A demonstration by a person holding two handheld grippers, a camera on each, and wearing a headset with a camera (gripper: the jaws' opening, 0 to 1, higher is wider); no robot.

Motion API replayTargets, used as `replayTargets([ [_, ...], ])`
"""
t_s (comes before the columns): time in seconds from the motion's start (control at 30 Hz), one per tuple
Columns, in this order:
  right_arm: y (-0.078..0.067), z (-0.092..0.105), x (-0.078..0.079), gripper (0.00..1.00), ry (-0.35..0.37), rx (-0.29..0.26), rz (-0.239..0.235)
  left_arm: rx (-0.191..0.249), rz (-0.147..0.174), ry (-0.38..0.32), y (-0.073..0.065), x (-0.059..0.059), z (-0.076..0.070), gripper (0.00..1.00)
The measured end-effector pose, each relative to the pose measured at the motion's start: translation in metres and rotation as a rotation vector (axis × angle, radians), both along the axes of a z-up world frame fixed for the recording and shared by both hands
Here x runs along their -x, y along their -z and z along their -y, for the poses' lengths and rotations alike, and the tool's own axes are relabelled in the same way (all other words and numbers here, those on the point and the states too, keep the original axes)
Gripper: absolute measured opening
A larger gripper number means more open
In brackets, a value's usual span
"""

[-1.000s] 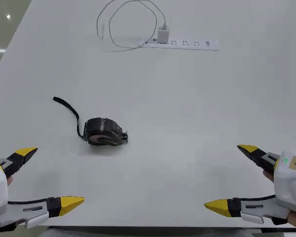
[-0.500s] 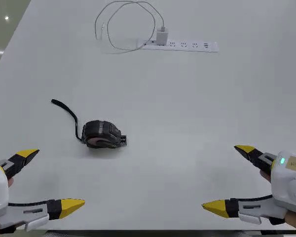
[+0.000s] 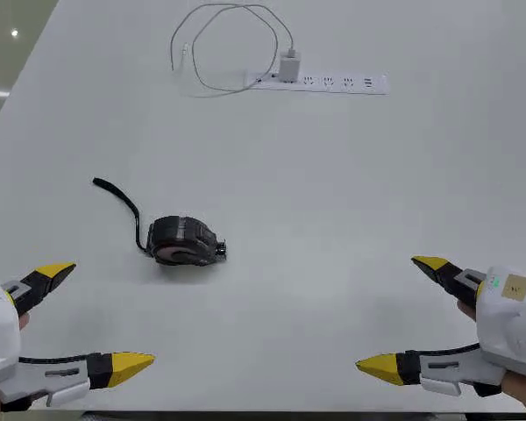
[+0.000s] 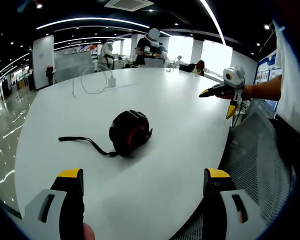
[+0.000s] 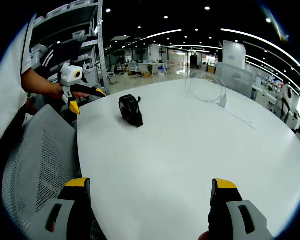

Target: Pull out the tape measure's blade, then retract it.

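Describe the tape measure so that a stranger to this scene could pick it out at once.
Start at the white table. On its left half, nearer the person than the power strip and its white cable, lies the tape measure. It is the one dark thing lying there: a rounded black case with a black strap trailing leftward.

Black tape measure w/ wrist strap, blade prob. retracted, on white table.

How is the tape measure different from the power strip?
The tape measure is black and rounded; the power strip is white, long and flat. The tape measure trails a black strap; the power strip holds a charger with a looped cable. Both lie on the table.
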State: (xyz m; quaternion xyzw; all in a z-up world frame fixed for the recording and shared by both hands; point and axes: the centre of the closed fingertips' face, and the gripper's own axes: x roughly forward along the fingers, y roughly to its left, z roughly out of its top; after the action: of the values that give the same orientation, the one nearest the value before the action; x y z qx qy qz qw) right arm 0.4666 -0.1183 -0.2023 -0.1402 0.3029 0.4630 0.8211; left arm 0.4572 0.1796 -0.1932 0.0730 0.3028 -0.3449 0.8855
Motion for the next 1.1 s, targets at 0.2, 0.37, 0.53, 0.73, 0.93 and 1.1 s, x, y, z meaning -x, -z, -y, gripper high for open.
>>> replayTargets([
  [0.2,0.001,-0.011,-0.007,0.99,-0.048,0.016,0.011,0.001,0.003,0.022,-0.002,-0.007,0.004,0.98],
  [0.37,-0.001,-0.018,-0.012,0.99,-0.084,0.019,0.016,-0.014,0.008,0.053,-0.001,-0.012,0.007,0.98],
  [0.53,0.000,-0.024,-0.019,0.99,-0.110,0.023,0.022,-0.027,0.008,0.076,0.001,-0.018,0.008,0.98],
  [0.73,0.003,-0.030,-0.024,0.99,-0.136,0.029,0.023,-0.044,0.002,0.110,0.003,-0.023,0.011,0.98],
  [0.93,0.006,-0.035,-0.029,0.99,-0.157,0.031,0.020,-0.061,-0.009,0.144,0.008,-0.026,0.015,0.98],
  [1.1,0.010,-0.040,-0.031,0.98,-0.173,0.036,0.014,-0.085,-0.009,0.176,0.012,-0.031,0.017,0.98],
])
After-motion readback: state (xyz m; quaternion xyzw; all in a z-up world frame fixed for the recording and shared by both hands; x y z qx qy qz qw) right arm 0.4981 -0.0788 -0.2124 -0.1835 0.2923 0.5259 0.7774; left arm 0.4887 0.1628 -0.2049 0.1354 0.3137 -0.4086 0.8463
